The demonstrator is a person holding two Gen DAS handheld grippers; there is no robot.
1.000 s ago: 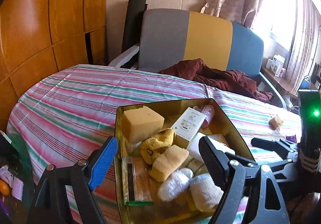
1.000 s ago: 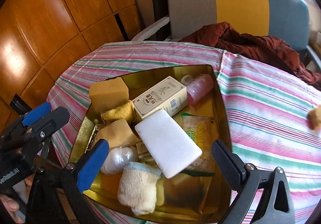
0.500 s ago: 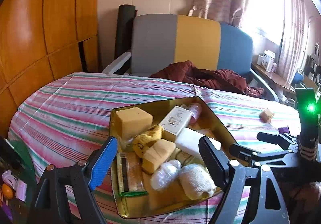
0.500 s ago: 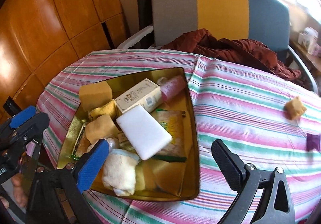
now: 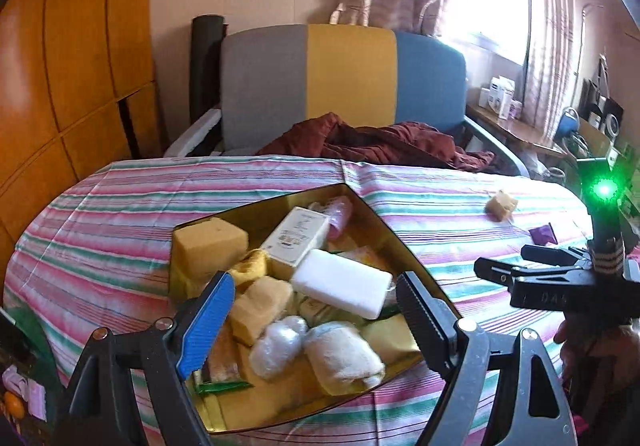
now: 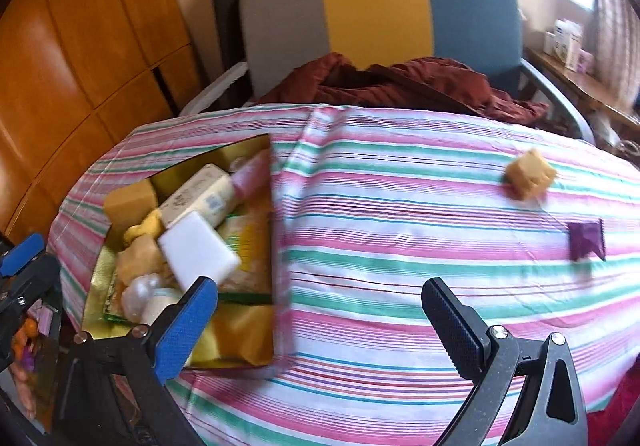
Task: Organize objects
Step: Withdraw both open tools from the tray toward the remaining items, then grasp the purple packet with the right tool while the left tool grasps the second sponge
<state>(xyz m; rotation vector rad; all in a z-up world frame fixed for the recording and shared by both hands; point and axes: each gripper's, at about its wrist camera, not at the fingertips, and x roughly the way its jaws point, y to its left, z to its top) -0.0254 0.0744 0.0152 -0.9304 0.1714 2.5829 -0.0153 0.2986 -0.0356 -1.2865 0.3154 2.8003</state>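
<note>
A gold tin (image 5: 392, 234) (image 6: 256, 350) stands on the striped tablecloth, full of sponges, a white block (image 5: 340, 288) (image 6: 198, 252), a cream carton (image 5: 296, 236), a pink bottle and rolled cloths. My left gripper (image 5: 314, 306) hangs open over the tin's near end, holding nothing. My right gripper (image 6: 320, 320) is open above bare cloth to the right of the tin. A tan sponge cube (image 6: 530, 174) (image 5: 500, 204) and a purple packet (image 6: 586, 240) (image 5: 542, 234) lie loose at the far right.
A grey, yellow and blue chair (image 5: 340, 82) with a maroon cloth (image 6: 400, 84) on its seat stands behind the table. Wooden panels line the left wall. A side shelf with boxes (image 5: 500, 98) is by the window. A hand (image 5: 600, 350) holds the right gripper.
Both grippers drew back and up from the tin. The right one swung right, so the tin slid to its left and the cube and purple packet came into view.
</note>
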